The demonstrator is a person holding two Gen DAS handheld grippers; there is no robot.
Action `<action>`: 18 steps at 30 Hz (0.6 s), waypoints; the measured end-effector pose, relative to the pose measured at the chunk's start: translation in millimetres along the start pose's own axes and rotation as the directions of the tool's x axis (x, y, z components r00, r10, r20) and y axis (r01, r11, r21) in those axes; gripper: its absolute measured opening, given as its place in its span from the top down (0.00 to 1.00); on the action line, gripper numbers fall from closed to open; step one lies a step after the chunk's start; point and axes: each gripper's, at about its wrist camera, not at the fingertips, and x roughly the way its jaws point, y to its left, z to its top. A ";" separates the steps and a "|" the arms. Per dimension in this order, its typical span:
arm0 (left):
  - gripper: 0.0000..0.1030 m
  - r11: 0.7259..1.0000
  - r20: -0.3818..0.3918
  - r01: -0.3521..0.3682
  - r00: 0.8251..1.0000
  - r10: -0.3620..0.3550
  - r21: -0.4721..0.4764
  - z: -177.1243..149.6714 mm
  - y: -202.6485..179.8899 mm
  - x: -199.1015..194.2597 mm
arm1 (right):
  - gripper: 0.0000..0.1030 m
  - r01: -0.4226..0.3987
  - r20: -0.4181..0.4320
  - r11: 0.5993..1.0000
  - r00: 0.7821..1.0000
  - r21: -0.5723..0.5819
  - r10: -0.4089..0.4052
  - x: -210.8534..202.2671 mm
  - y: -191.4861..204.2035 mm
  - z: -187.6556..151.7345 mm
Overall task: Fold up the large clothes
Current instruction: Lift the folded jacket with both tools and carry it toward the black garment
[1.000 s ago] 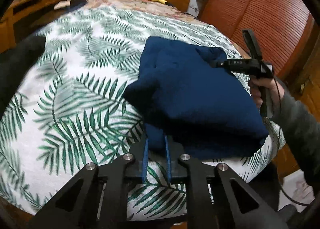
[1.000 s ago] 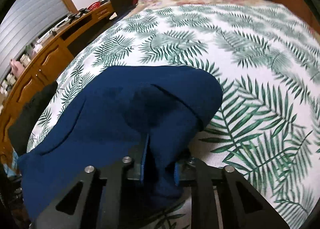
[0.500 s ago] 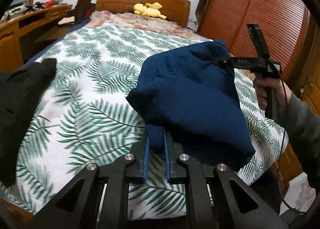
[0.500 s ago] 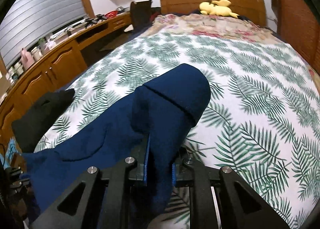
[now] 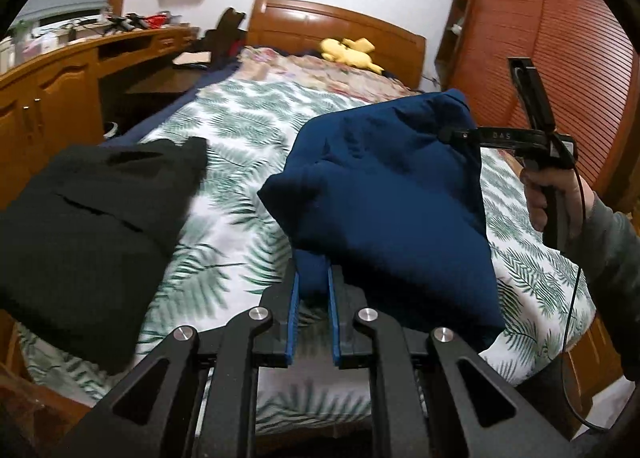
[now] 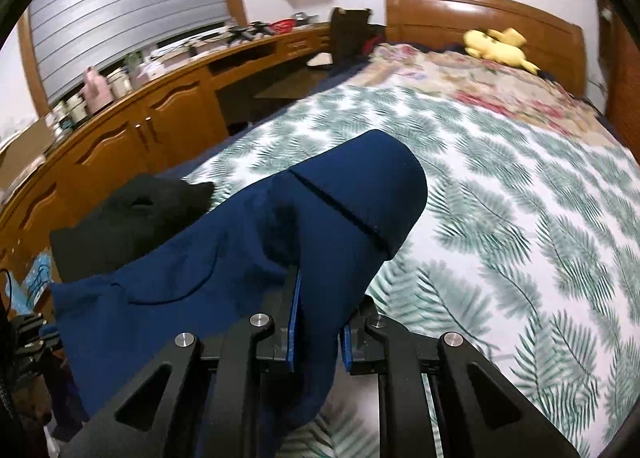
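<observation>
**Above the bed, a blue garment hangs between two grippers**

Over the leaf-print bedspread [image 5: 240, 129] the blue garment [image 5: 392, 193] is held up off the bed, bunched and sagging between the two tools. The left gripper [image 5: 312, 290] has its blue pads drawn narrow on a fold of the cloth at the lower edge. The right gripper [image 6: 320, 314] is likewise pinched close on a thick fold, with the garment draping over its left finger and hiding much of it. From the left camera the right gripper's tip sits against the garment's upper right corner, with a hand [image 5: 554, 197] in a grey sleeve gripping its handle.

A black garment [image 5: 92, 225] lies heaped on the bed's left side, near the blue one but apart from it. At the far end a yellow plush toy [image 6: 496, 45] rests by the wooden headboard [image 6: 480, 13]. Wooden cabinets [image 6: 132, 137] with a cluttered top run along the left of the bed, and a reddish slatted wardrobe [image 5: 568, 69] stands on the right.
</observation>
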 end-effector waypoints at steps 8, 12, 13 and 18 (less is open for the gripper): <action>0.87 0.995 0.058 -0.092 0.994 0.095 -0.049 12.6 41.9 -23.7 | 0.84 -0.060 0.013 0.992 0.998 -0.108 0.061 31.6 36.7 41.3; 0.87 0.988 0.090 -0.135 0.986 0.142 -0.075 19.4 60.4 -35.9 | 0.84 -0.095 0.008 0.985 0.995 -0.147 0.097 55.5 54.2 63.7; 0.87 0.984 0.100 -0.156 0.981 0.164 -0.081 22.2 66.8 -40.4 | 0.84 -0.114 -0.002 0.982 0.993 -0.150 0.115 64.1 56.3 69.5; 0.87 0.966 0.126 -0.228 0.962 0.243 -0.123 32.4 97.1 -62.3 | 0.84 -0.185 -0.046 0.963 0.983 -0.198 0.179 110.2 85.0 99.9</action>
